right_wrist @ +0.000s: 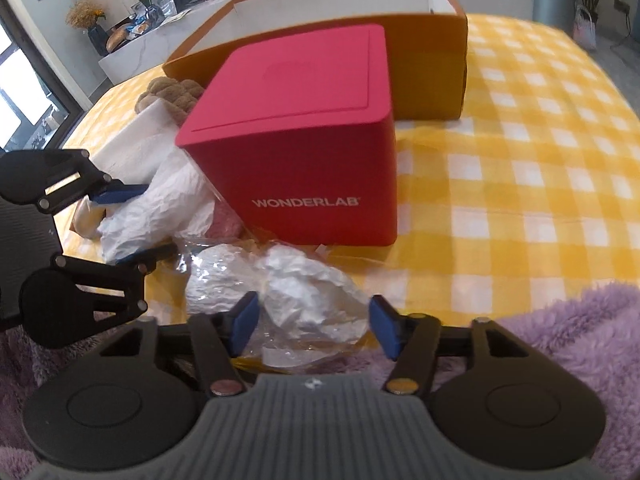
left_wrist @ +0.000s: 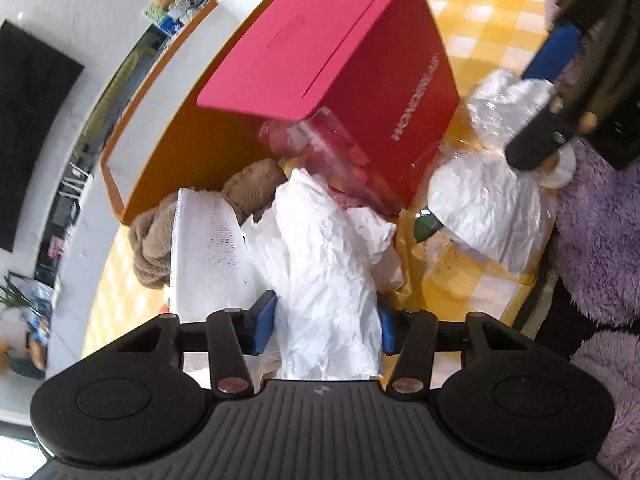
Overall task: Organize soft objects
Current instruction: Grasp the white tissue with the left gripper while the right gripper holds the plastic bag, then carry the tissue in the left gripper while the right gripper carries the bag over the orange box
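The left gripper (left_wrist: 326, 330) reaches forward low over the yellow checked tablecloth (right_wrist: 520, 184), its blue pads (left_wrist: 265, 322) set on either side of a crumpled white paper wad (left_wrist: 320, 264) — the paper fills the gap and touches both pads, so the jaws look clamped on it. In the right wrist view this gripper comes in from the left, tilted, with the wad bulging out past its fingertips. The right gripper (right_wrist: 314, 326) points across the table toward the red box (right_wrist: 304, 128), its jaws spread wide on either side of a white bundle in clear plastic wrap (right_wrist: 296, 300) — whether the pads touch the wrap I cannot tell. The bundle lies on the cloth just in front of the red box. Behind the box stands an orange carton (right_wrist: 432, 68), open at the top. A brown plush toy (left_wrist: 156, 240) lies beside a folded white cloth (left_wrist: 208, 252), left of the box. Purple fleece (right_wrist: 580, 344) lies under the right gripper.
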